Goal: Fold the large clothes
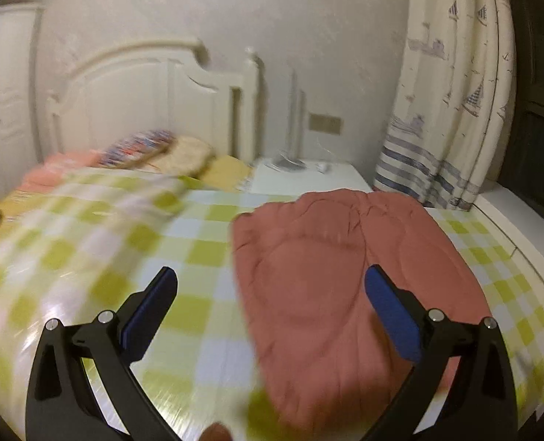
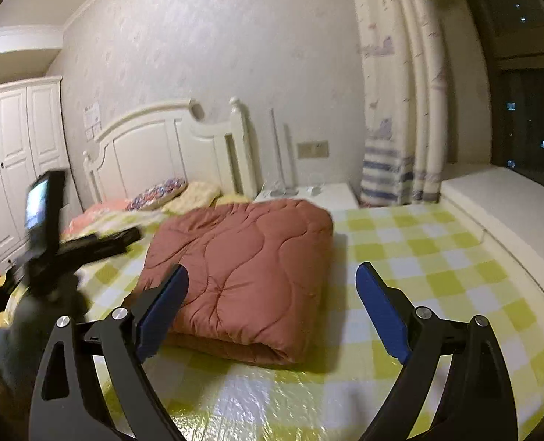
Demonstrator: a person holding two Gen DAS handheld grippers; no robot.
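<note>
Both tools (image 1: 270, 294) (image 2: 272, 290) gape empty; folded quilt (image 2: 242, 275) runs lengthwise toward headboard (image 2: 154, 147).

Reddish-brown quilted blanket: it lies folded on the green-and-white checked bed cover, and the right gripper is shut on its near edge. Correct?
Not quite. The reddish-brown quilted blanket does lie folded on the green-and-white checked bed cover, but the right gripper is open, its blue-padded fingers spread apart and holding nothing. The right wrist view shows this.

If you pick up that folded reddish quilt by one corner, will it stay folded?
Probably not. The quilt looks soft and puffy, with stitched padding, so it would likely flop open. Its thick folded layers suggest it is bulky, maybe heavy for one gripper.
</note>
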